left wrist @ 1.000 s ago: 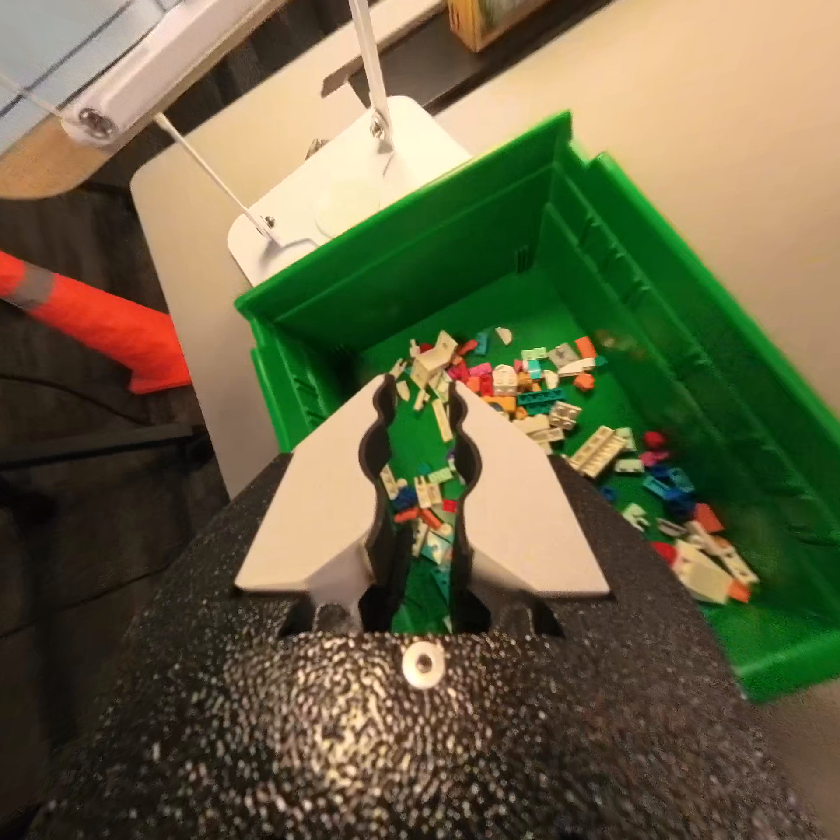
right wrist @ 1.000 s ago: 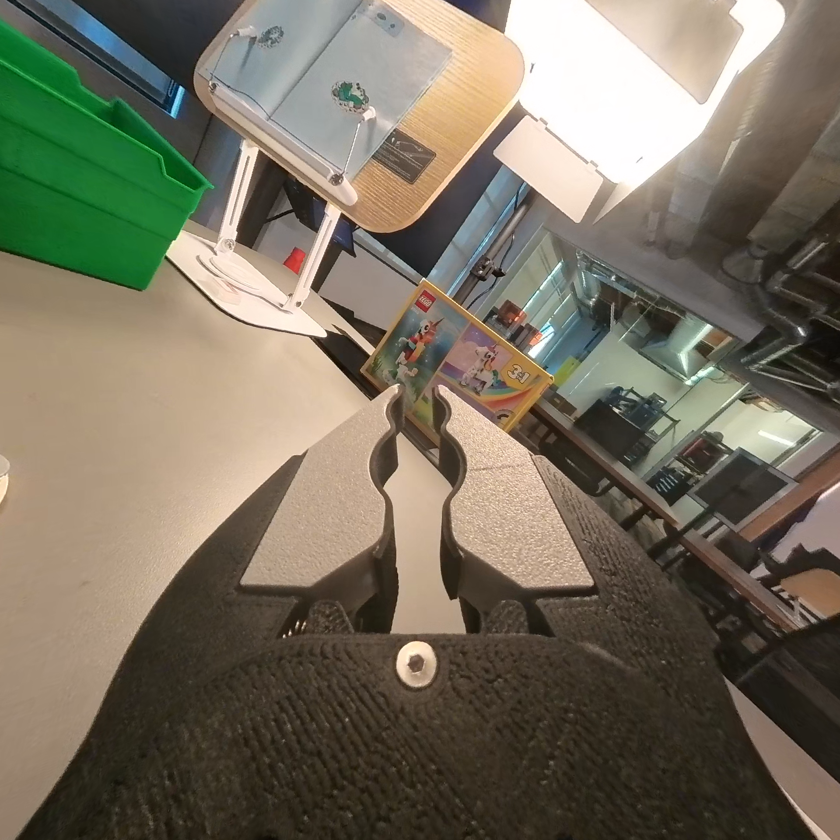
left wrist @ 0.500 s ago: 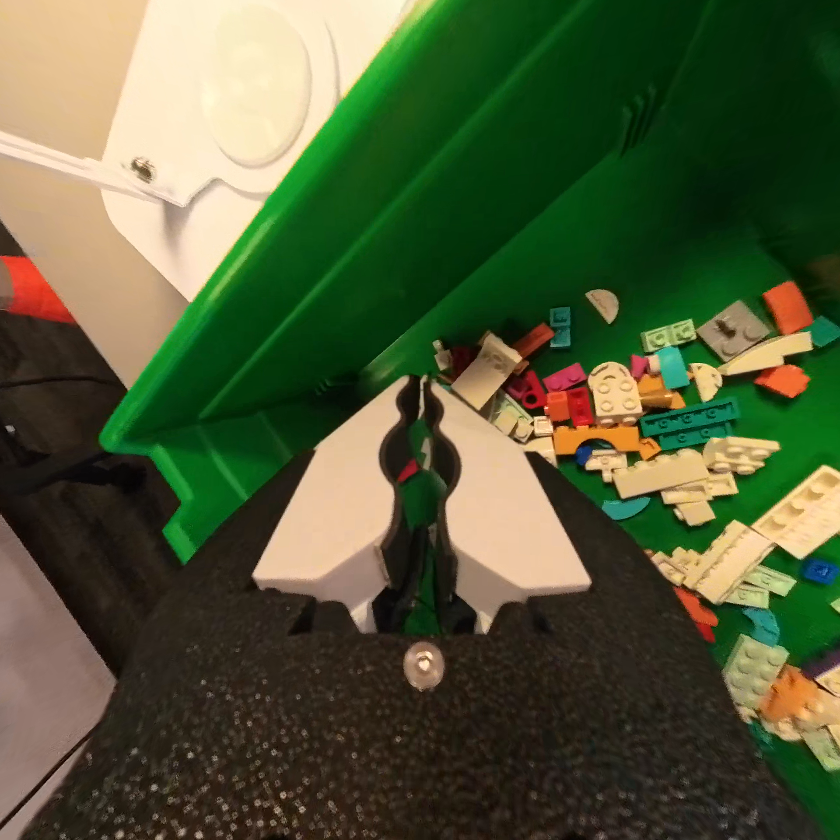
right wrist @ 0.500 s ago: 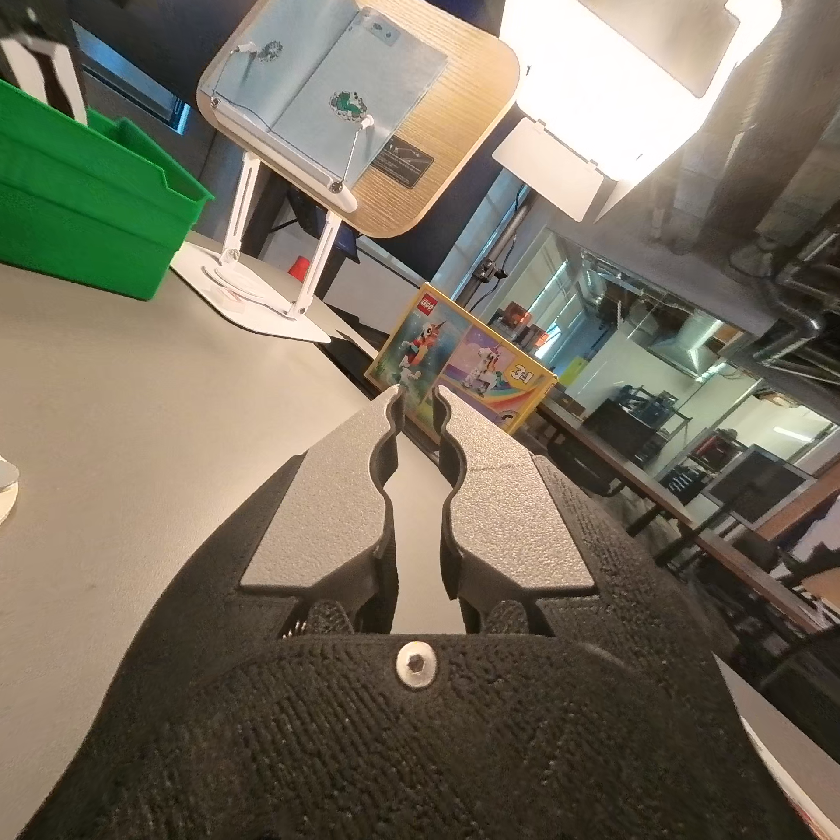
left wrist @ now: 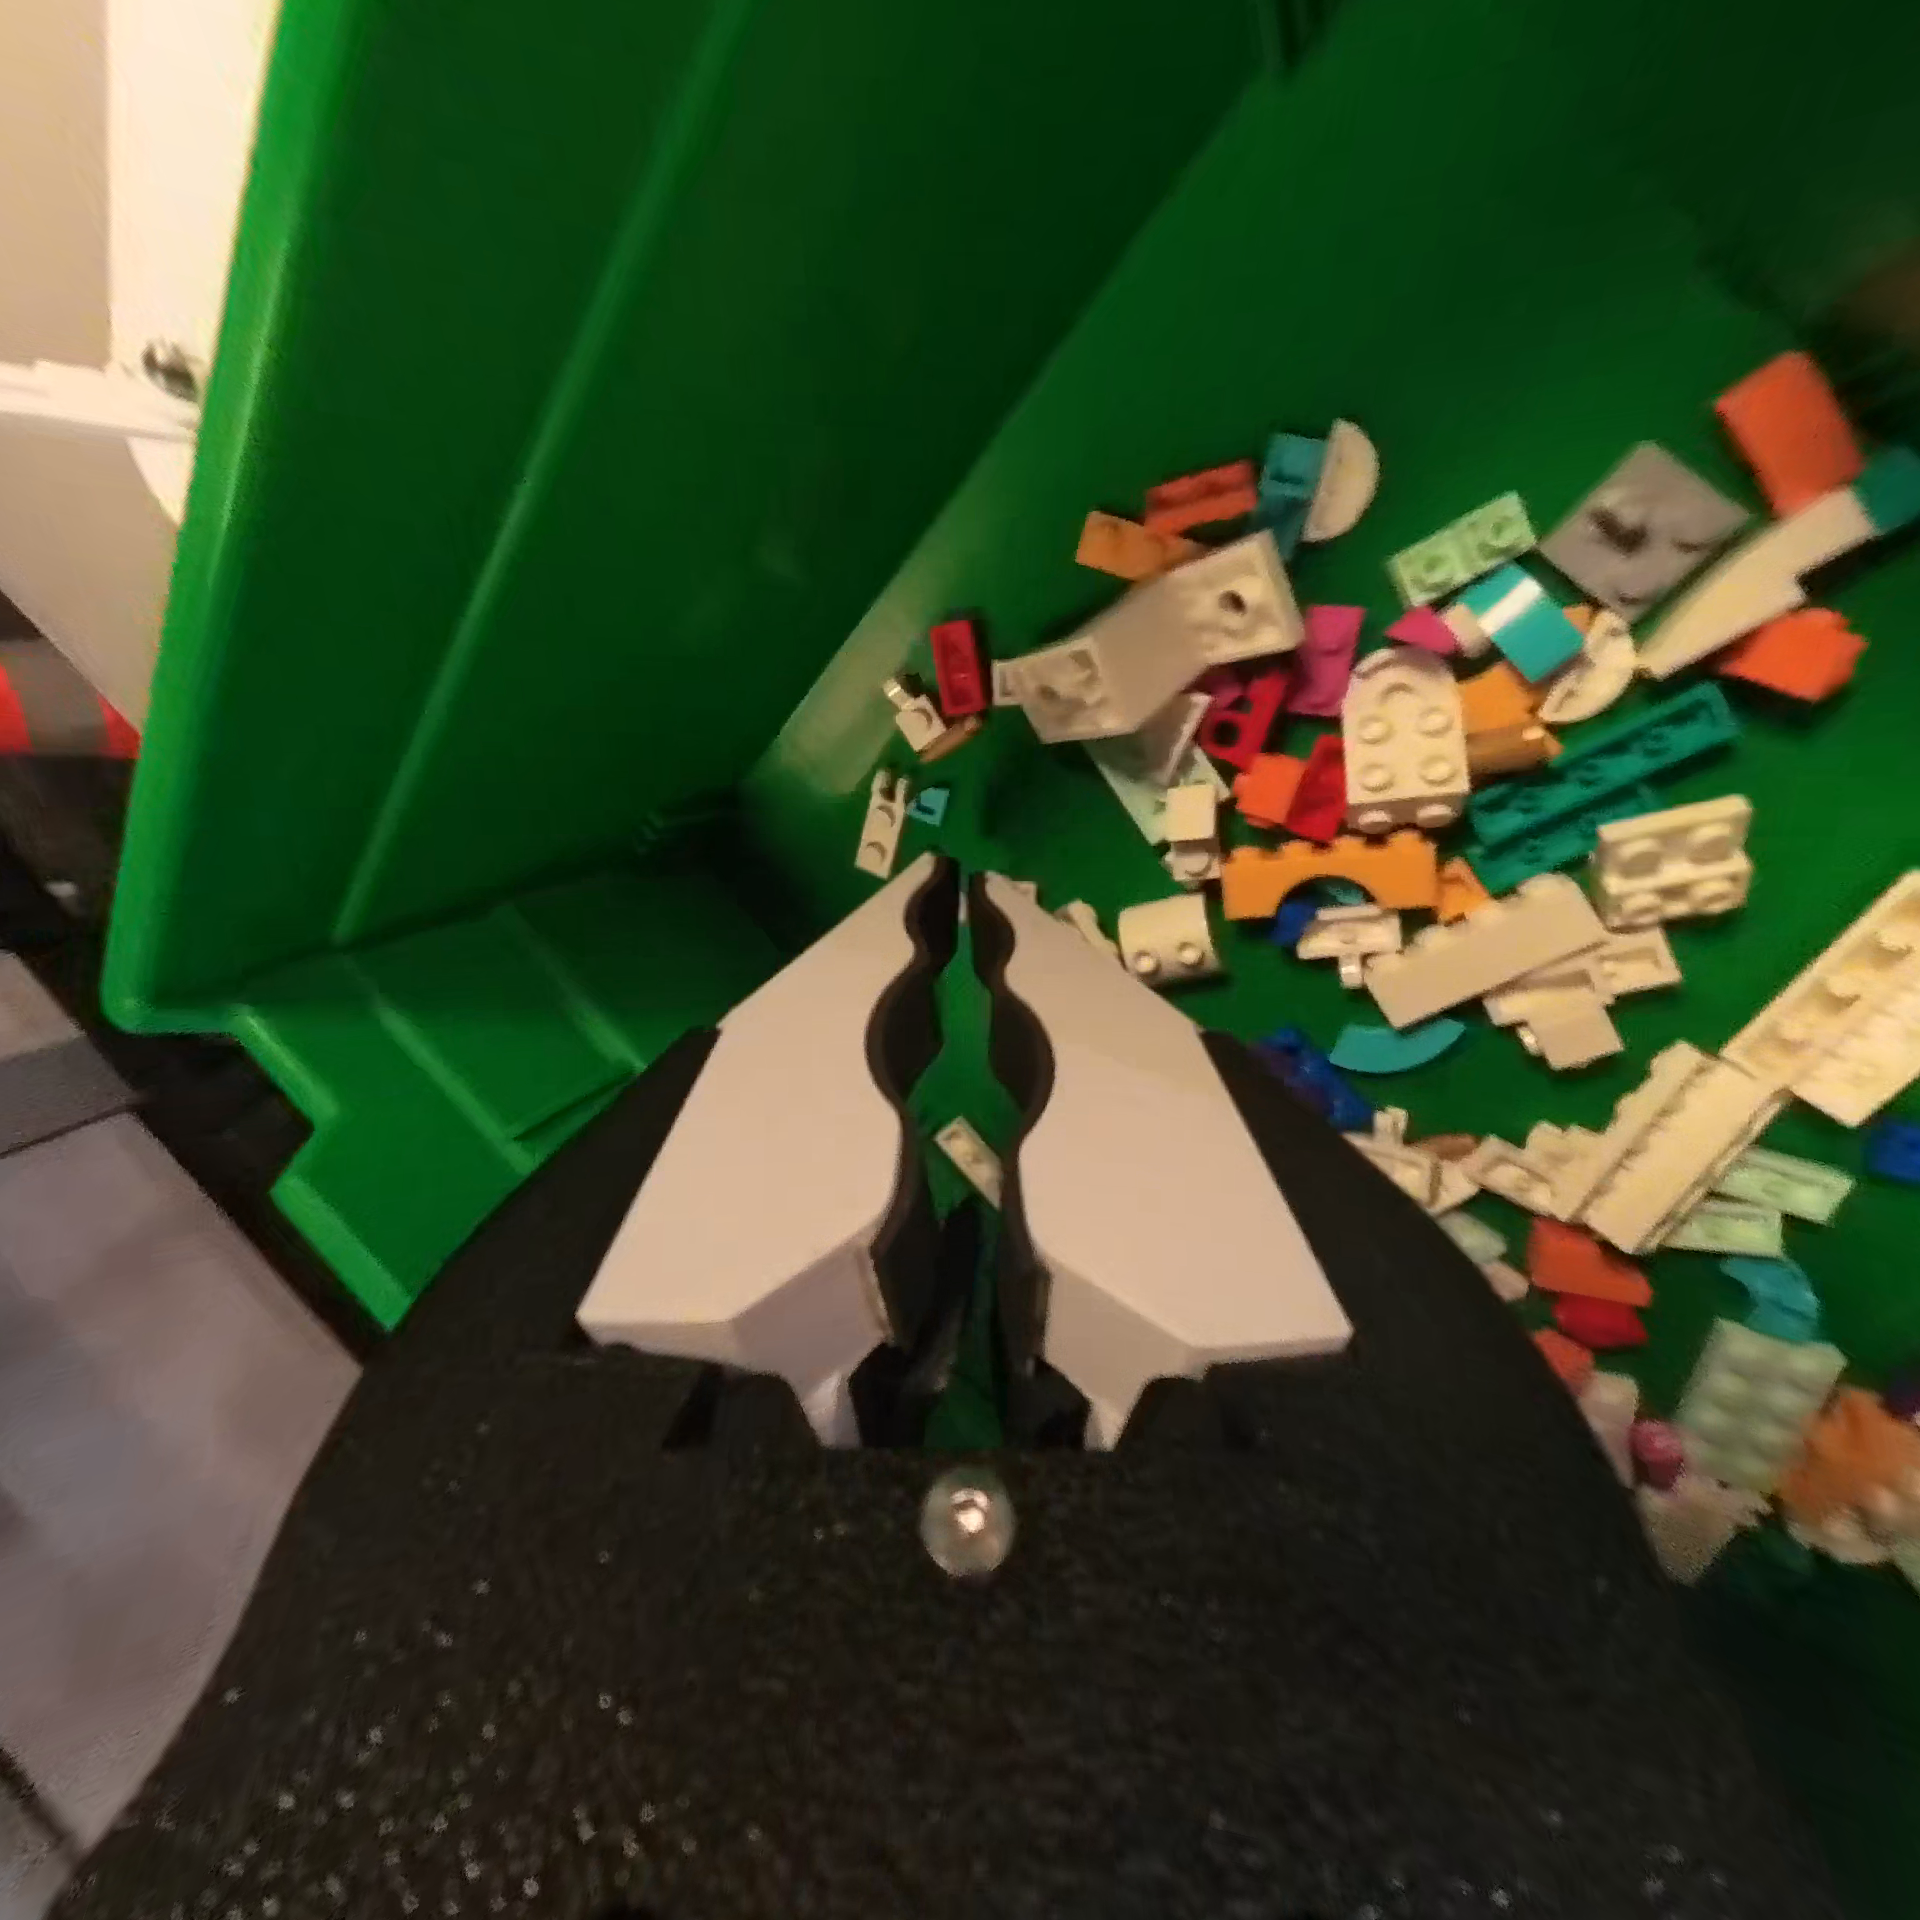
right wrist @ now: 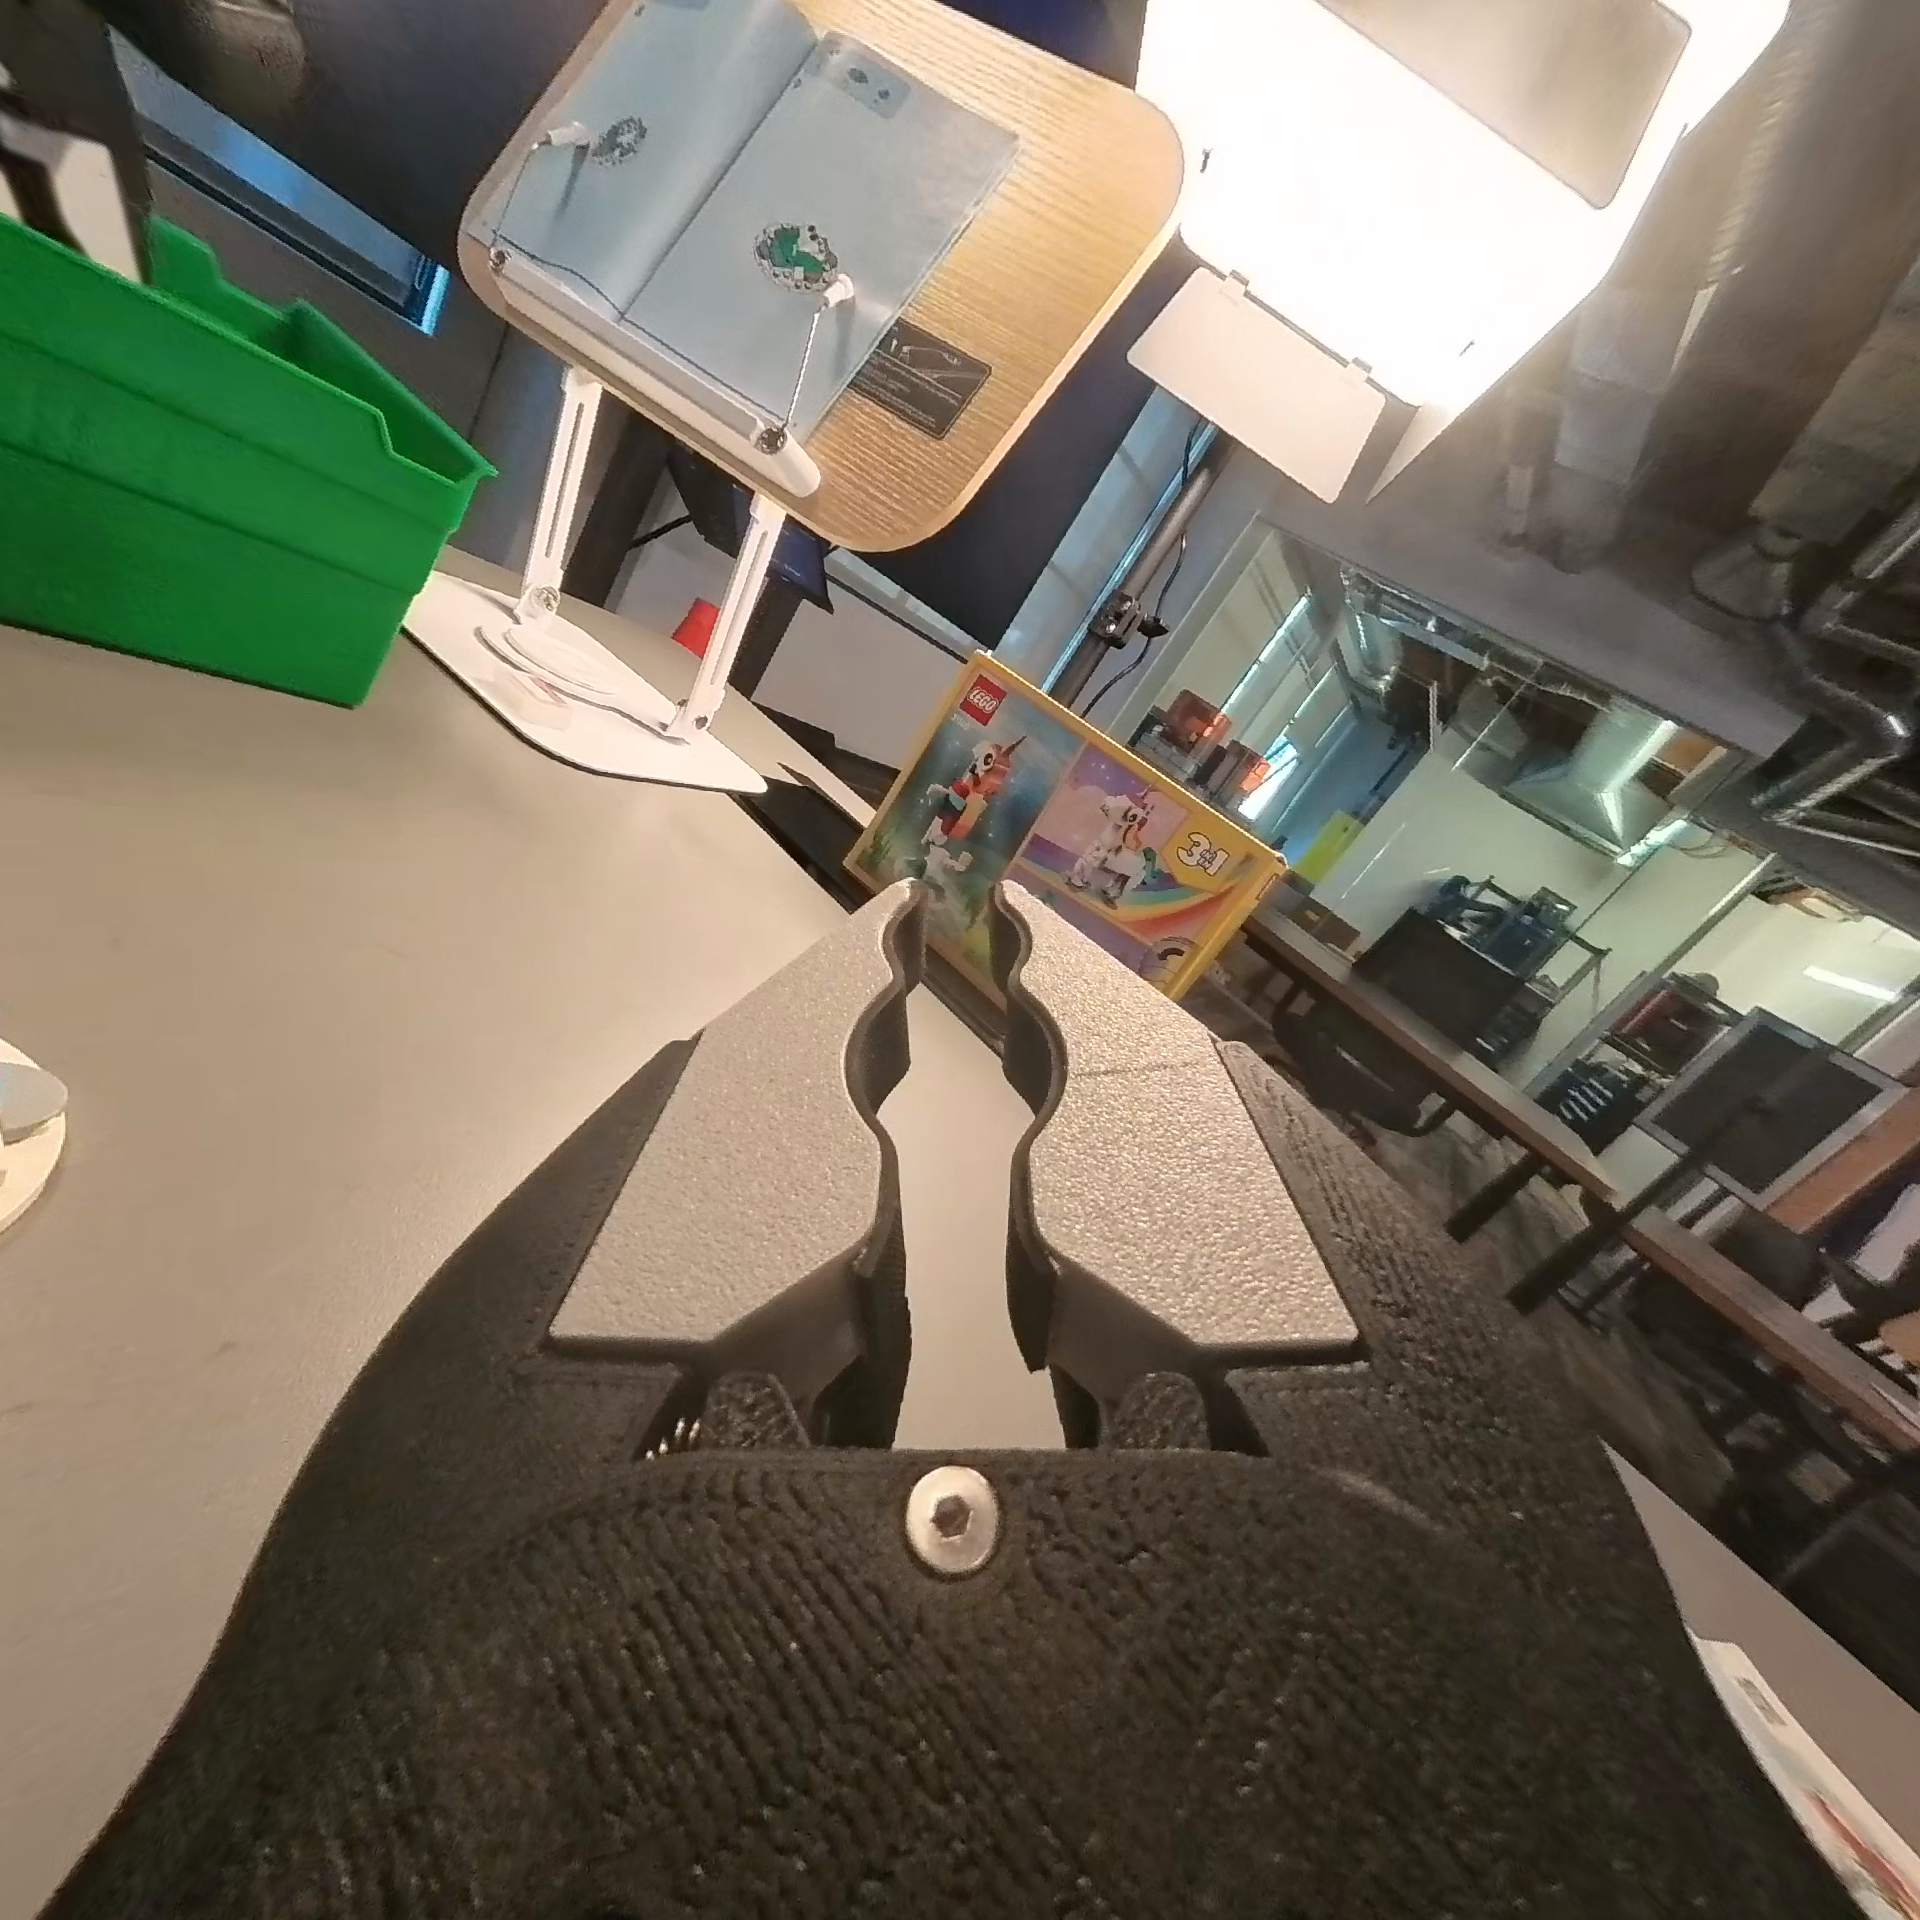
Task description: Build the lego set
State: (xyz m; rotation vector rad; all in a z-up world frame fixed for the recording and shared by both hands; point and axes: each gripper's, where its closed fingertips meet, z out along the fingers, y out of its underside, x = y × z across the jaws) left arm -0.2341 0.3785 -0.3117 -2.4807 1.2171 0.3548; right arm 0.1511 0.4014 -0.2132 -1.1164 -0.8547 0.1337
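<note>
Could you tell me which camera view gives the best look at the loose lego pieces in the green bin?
The left wrist view: it looks straight down onto the lego pieces. The right wrist view shows only the green bin from outside.

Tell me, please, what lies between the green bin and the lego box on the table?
In the right wrist view, a white book stand stands between the green bin and the lego box.

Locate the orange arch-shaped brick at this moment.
In the left wrist view, the orange arch-shaped brick lies on the green plastic bin floor, right of the left gripper tips, just below a white rounded studded plate.
</note>
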